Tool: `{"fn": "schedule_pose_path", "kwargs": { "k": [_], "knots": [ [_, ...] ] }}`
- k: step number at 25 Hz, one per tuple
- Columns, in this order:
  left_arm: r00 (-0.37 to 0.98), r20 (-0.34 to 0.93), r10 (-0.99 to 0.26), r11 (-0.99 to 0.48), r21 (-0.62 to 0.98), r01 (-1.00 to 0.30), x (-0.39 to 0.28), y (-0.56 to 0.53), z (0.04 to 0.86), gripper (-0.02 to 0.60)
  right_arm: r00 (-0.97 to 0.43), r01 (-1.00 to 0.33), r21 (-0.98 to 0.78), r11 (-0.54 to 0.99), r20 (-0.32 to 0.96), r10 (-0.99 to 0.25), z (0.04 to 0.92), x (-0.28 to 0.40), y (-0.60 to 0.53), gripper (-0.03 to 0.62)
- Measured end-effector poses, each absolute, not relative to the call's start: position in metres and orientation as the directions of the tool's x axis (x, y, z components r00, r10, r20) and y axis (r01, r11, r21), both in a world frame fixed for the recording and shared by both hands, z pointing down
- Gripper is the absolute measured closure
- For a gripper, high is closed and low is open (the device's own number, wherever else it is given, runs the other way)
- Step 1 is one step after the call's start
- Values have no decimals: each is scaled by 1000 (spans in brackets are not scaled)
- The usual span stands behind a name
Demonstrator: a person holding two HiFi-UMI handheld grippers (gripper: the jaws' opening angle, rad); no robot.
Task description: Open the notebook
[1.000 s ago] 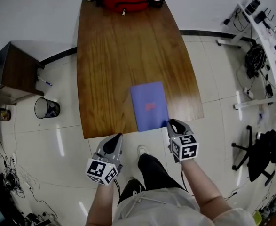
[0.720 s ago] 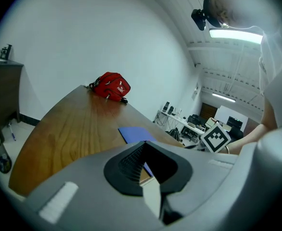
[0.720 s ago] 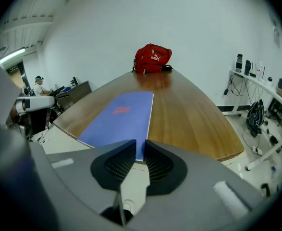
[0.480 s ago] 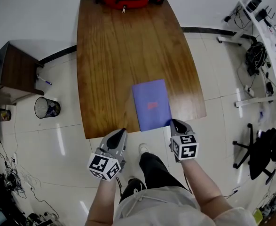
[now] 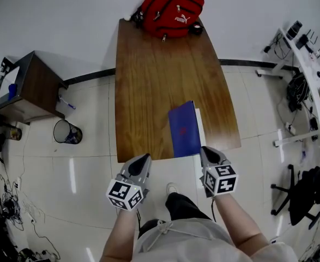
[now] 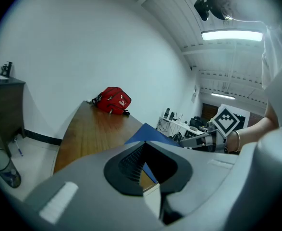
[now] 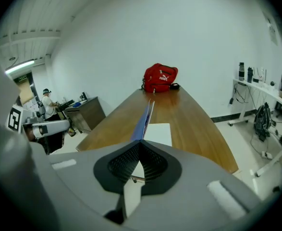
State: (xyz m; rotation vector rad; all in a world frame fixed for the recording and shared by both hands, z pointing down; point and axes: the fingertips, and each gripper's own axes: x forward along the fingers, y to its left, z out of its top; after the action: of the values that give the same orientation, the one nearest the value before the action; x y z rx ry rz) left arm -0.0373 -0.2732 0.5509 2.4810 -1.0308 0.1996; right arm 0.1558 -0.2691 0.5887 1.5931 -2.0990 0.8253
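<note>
The blue notebook (image 5: 183, 129) lies near the front edge of the wooden table (image 5: 149, 75). Its cover is lifted up on edge and a white page (image 5: 199, 125) shows to its right. My right gripper (image 5: 207, 156) is shut on the cover's near right corner. In the right gripper view the cover (image 7: 144, 118) rises edge-on from the right gripper (image 7: 140, 146), with the page (image 7: 159, 133) flat beside it. My left gripper (image 5: 140, 162) hovers at the table's front edge, left of the notebook, shut on nothing. From the left gripper (image 6: 144, 144) the raised cover (image 6: 145, 131) shows beyond the tips.
A red backpack (image 5: 171, 5) sits at the table's far end. On the floor to the left stand a dark side cabinet (image 5: 31, 86) and a wire bin (image 5: 67, 131). At the right are a white desk (image 5: 312, 64) with cables and a black chair (image 5: 307, 184).
The notebook's cover has gone from lying flat to standing up on edge in the right gripper, baring a white page. The left gripper has moved slightly toward the table edge.
</note>
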Motion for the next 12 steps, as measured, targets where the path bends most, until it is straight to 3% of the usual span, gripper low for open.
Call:
{"fn": "schedule_pose_path", "kwargs": {
  "k": [6,12],
  "knots": [
    [634,274,-723,-555,316,-769,-91,-258,531,575,-448,-890,-196,412,547,-707,546,56,-274,584],
    [529,290,-798,-428,346,-835,-148,-242,545,575,-551,-821,-234,520,563,-616,576,-26,-272,576]
  ]
}}
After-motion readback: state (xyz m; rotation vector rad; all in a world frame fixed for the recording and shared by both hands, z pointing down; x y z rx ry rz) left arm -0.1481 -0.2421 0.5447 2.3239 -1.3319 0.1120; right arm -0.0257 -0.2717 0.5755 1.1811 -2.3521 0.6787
